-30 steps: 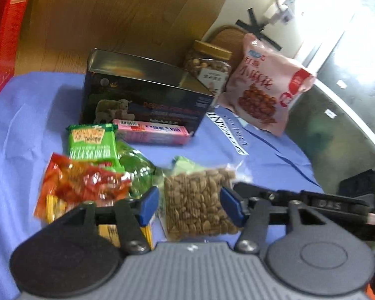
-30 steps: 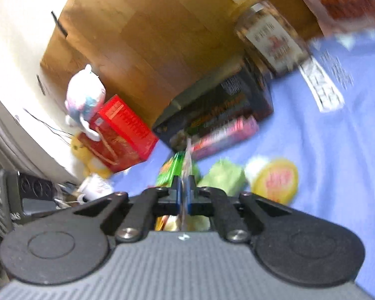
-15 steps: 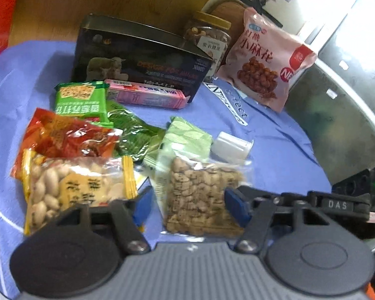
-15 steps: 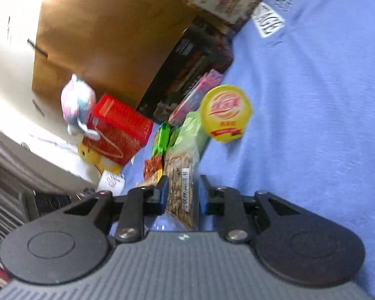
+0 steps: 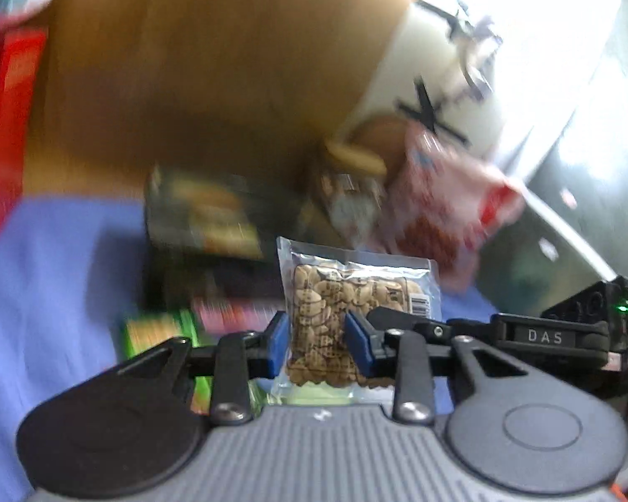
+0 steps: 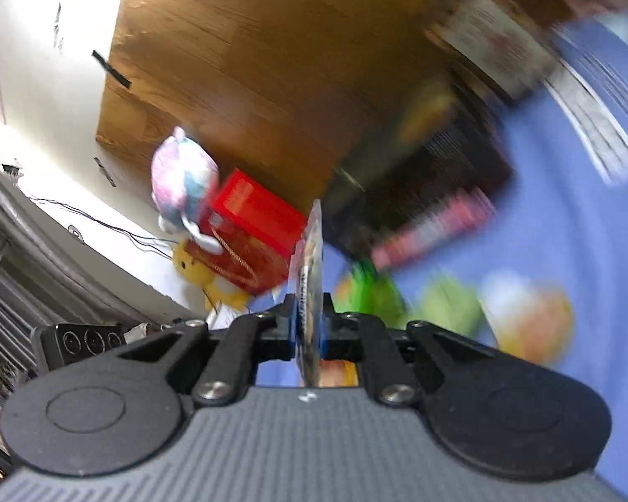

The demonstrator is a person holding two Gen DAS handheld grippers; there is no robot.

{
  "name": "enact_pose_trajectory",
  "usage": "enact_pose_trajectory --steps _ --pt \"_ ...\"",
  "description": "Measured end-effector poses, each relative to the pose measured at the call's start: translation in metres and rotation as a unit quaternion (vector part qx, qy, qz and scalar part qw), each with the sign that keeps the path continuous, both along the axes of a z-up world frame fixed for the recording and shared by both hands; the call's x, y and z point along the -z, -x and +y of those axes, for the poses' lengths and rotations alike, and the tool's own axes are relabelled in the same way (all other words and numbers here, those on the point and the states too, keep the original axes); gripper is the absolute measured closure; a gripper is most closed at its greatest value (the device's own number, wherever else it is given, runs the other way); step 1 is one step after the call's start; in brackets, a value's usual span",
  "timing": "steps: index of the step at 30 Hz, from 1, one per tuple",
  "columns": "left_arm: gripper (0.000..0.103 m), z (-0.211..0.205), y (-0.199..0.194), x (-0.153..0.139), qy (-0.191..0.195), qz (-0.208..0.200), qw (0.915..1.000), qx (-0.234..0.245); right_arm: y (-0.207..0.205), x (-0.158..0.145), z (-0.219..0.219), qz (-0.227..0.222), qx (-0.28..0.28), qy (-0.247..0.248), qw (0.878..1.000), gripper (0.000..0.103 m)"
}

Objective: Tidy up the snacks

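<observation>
1 word reads clearly, "DAS", right of my left gripper [image 5: 317, 343], jaws apart around the peanut packet [image 5: 347, 309] mid-frame. My right gripper [image 6: 308, 326] has its jaws clamped on that packet edge-on.

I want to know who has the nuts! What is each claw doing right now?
Left claw: open, with the clear nut packet showing between its fingers, not pinched.
Right claw: shut on the nut packet, seen edge-on.
</observation>
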State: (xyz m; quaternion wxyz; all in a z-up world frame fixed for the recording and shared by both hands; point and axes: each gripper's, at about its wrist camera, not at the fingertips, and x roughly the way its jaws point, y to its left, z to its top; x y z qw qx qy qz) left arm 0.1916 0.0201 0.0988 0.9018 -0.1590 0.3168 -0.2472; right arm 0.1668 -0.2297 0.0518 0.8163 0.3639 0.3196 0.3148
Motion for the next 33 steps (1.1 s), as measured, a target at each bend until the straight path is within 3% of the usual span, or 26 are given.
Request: enact_pose_trajectory --steps 4,9,11,12,13,15,18,21,23,26,33 --pt "0.073 0.009 -0.052 -0.011 -0.003 -0.001 0.9991 -0.042 -0.063 -0.027 0.02 -0.014 -0.008 0.03 0.999 0.091" --pt "0.07 0.01 -0.095 0.007 -0.022 0.015 0.9969 -0.074 -0.122 -0.02 0.036 -0.009 -0.015 0.055 0.998 0.087" --pt "0.07 0.006 -0.105 0.02 -0.04 0.031 0.9956 -0.078 -0.136 -0.011 0.043 -0.004 -0.01 0.083 0.997 0.078" --pt "0.07 0.006 -0.105 0.024 -0.045 0.036 0.9951 -0.08 -0.14 -0.008 0.045 -0.005 0.001 0.112 0.994 0.062" --pt "0.068 0.009 -0.101 0.025 -0.043 0.034 0.9952 -0.081 -0.139 -0.007 0.048 -0.01 0.021 0.149 0.989 0.047" --pt "0.063 0.018 -0.088 0.022 -0.032 0.018 0.9965 -0.076 -0.129 -0.011 0.045 -0.041 0.075 0.211 0.974 0.046" --pt "0.061 0.033 -0.063 0.021 -0.04 0.003 0.9961 -0.078 -0.101 -0.019 0.029 -0.083 0.11 0.211 0.968 0.043" --pt "0.06 0.048 -0.047 0.03 -0.049 0.025 0.9962 -0.068 -0.067 -0.019 0.011 -0.106 0.11 0.198 0.968 0.044" --pt "0.06 0.054 -0.038 0.039 -0.057 0.041 0.9957 -0.061 -0.051 -0.011 0.005 -0.096 0.089 0.19 0.973 0.045" --pt "0.06 0.044 -0.033 0.048 -0.07 0.047 0.9955 -0.044 -0.04 0.014 0.002 -0.046 0.063 0.202 0.976 0.053" --pt "0.053 0.008 -0.051 0.053 -0.086 0.052 0.9947 -0.02 -0.056 0.038 -0.007 0.003 0.081 0.227 0.971 0.052"
